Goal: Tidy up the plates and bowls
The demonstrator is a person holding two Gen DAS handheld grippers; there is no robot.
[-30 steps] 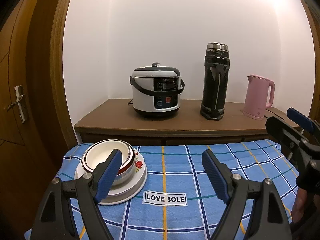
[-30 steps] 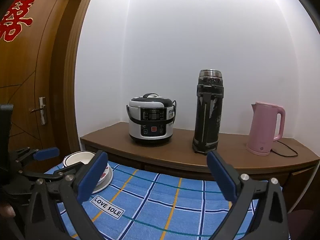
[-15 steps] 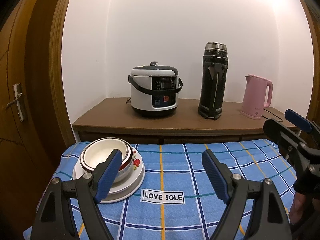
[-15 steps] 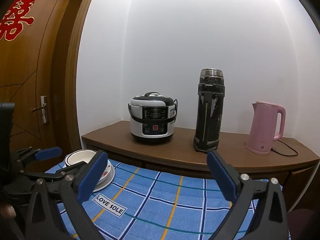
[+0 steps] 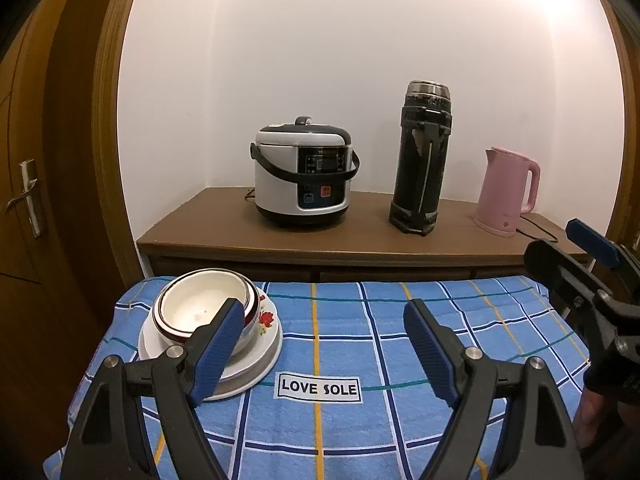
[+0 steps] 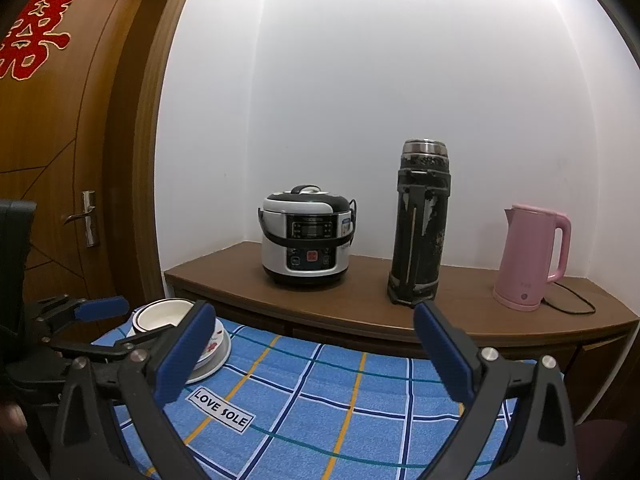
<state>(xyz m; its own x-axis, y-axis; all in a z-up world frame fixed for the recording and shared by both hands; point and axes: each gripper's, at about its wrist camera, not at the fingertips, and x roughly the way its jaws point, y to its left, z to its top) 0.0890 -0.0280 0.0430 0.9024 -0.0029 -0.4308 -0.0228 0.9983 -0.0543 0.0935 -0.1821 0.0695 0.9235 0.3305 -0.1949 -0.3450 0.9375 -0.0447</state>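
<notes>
Two stacked dishes at the near left corner of the blue checked cloth [image 5: 400,320]: white bowls [image 5: 200,308], nested, with a dark rim, sitting on a white plate [image 5: 266,350] with a red flower print. Left gripper [image 5: 324,354] spread wide and holding nothing, its left blue finger pad [image 5: 218,350] overlapping the right edge of the stack in the left wrist view, contact impossible to judge; stack left of the gap between the pads, not inside it. Right gripper [image 6: 316,354] likewise wide apart and empty, above the cloth, well to the right of the stack. Just right of the plate, a "LOVE SOLE" label [image 5: 319,388]. Behind, on a wooden sideboard [image 5: 224,224]: rice cooker [image 5: 304,176], tall black thermos [image 5: 422,160], pink kettle [image 5: 508,192]. At far left, a wooden door [image 6: 48,160].
</notes>
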